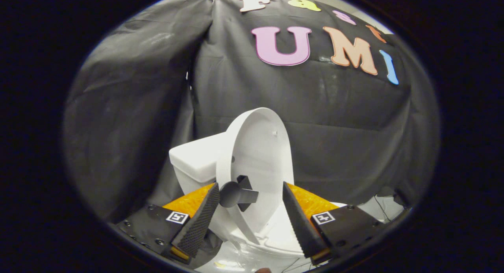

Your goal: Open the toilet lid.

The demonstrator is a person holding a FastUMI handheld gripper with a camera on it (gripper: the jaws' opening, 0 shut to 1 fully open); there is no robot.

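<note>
The toilet lid (258, 155) is up, a white oval shell standing nearly upright on its hinge, its hollow underside turned toward us. A small nub sits high on that inner face, and a raised rim runs around the edge. Fixed to the lid's lower edge is a dark handle (238, 193): a round knob with flat tabs sticking out of it.

Behind the lid, to its left, sits the white tank (195, 160) with its flat cover. Below the lid is the white seat and bowl (271, 237), glossy, running down toward us. Behind the lid hangs the black cloth wall (334, 119), creased and draped.

The claw (250, 200) is released, its two fingers spread wide apart. The lid's lower part and the handle stand in the gap between them. The left finger (199, 221), ridged on its inner face, has its tip just beside the knob; whether it touches, I cannot tell. The right finger (301, 223) stands off from the handle, its tip in front of the lid's lower right edge. Nothing is pinched between them.

Writing: each finger mount carries a small square black-and-white marker (176, 217), a pattern, not words. On the toilet itself I can read no brand or label.
</note>
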